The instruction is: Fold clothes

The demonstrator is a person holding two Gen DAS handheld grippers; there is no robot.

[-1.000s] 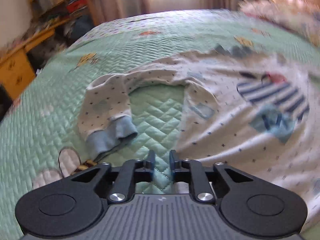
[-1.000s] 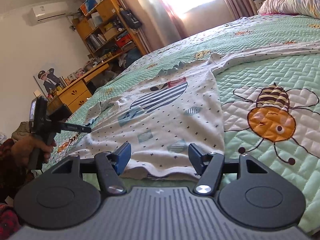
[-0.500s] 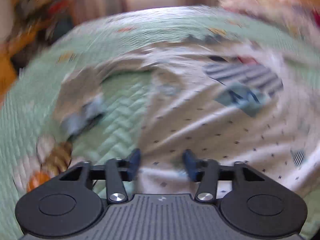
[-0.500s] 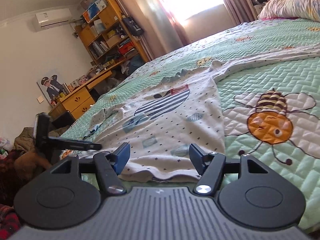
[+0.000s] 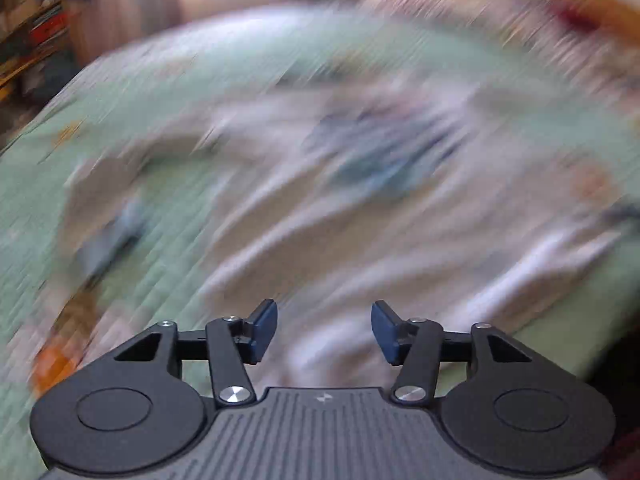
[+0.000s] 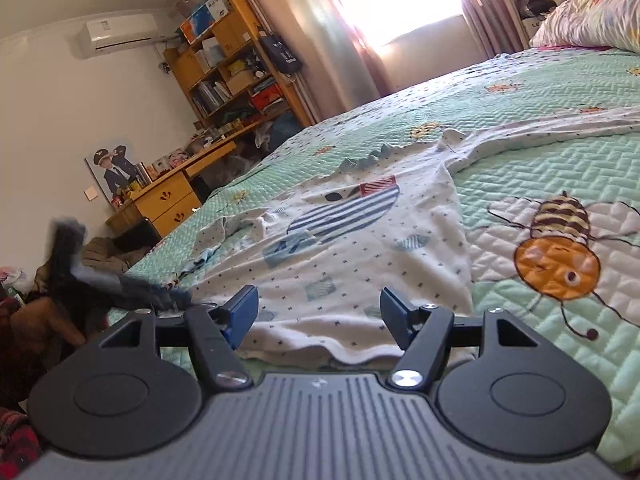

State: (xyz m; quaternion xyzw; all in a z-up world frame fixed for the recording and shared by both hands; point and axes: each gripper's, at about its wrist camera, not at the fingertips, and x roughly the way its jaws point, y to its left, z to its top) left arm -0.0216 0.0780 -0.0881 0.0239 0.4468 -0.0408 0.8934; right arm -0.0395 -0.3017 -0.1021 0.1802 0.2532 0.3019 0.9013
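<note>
A white printed shirt (image 6: 360, 248) lies spread flat on a green quilted bedspread (image 6: 540, 152), its hem nearest the cameras and its sleeves reaching away toward the far side of the bed.

The right gripper (image 6: 319, 316) sits low and nearly level at the hem, its blue pads (image 6: 244, 310) wide apart with the hem's edge lying between them; neither pad presses on the cloth. A bee motif (image 6: 556, 256) stitched into the bedspread lies just beside the shirt's right edge.

The left gripper (image 5: 324, 330), seen through its own heavily blurred view, tilts steeply down over the shirt's lower left part. Its jaws are opening, and the pads (image 5: 264, 328) stand clear of each other with white fabric showing in the gap below them; they do not clamp it. In the right wrist view this same tool appears as a dark, smeared shape at the bed's left edge, gripped by a hand (image 6: 40, 320) whose red plaid sleeve (image 6: 16, 440) shows in the corner.

A blue cuff (image 5: 112, 240) of the left sleeve rests on the bedspread well to the left of the left gripper. Behind the bed stand a wooden desk (image 6: 168, 200), crowded shelves (image 6: 228, 68), and a curtained window (image 6: 400, 0); a pillow (image 6: 592, 20) lies at the head.
</note>
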